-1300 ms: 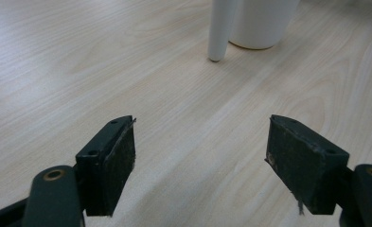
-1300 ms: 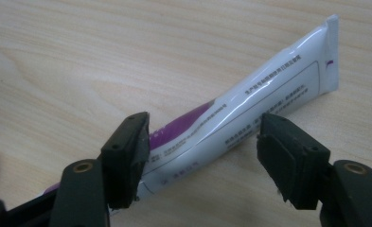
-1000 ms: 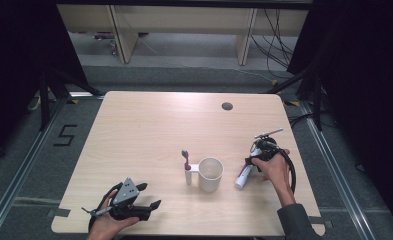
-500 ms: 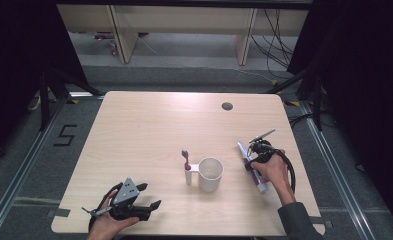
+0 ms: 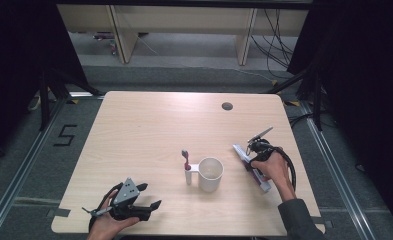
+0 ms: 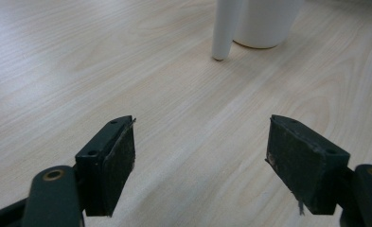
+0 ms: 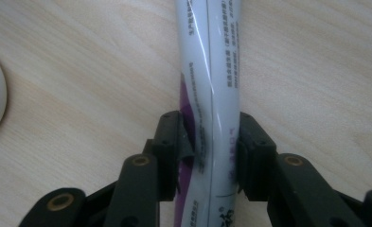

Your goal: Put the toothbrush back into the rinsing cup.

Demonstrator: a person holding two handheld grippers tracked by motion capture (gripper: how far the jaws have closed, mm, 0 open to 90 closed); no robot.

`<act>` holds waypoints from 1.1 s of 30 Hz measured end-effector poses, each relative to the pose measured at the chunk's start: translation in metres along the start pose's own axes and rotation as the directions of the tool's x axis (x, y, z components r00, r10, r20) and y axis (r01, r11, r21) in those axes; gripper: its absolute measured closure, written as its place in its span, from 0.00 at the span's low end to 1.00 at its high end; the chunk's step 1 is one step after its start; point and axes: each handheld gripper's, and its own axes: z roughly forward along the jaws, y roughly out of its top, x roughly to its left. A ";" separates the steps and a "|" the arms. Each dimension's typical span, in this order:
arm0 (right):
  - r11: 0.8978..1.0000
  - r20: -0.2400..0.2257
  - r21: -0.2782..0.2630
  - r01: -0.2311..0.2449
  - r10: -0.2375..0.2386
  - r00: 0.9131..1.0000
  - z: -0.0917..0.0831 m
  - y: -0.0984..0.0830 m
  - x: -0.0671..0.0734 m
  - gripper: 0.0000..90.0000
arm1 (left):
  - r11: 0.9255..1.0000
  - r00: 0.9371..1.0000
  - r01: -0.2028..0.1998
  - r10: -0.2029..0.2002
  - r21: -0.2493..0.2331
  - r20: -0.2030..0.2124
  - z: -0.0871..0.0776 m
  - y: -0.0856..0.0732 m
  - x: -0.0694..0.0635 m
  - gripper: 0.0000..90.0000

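One toothpaste tube (image 7: 209, 94), flat on the surface (image 5: 149, 130) with its long axis between the jaws, was clamped by the just-closing right hand-held gripper (image 7: 208, 151), right of the cup (image 5: 210, 174).

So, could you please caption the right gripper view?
Right gripper clamped on a white-and-purple tube lying on the wooden table.

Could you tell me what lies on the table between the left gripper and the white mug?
Nothing: bare wood separates the left gripper from the white mug in the high view, and the left gripper view shows the same bare stretch beyond its open jaws.
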 end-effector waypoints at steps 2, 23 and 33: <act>0.998 -0.010 0.007 0.070 -0.070 0.998 0.001 0.002 -0.002 0.81 | 1.000 1.000 0.003 -0.003 0.000 0.000 0.000 0.000 0.000 0.27; 0.971 0.003 0.107 0.214 -0.216 0.976 0.003 0.013 0.009 0.85 | 1.000 1.000 -0.006 0.006 0.015 0.005 0.002 -0.001 -0.001 0.27; 0.978 -0.106 -0.056 0.202 -0.207 0.972 -0.012 0.006 -0.006 0.85 | 1.000 1.000 -0.002 0.002 0.012 0.000 0.003 -0.001 -0.001 0.27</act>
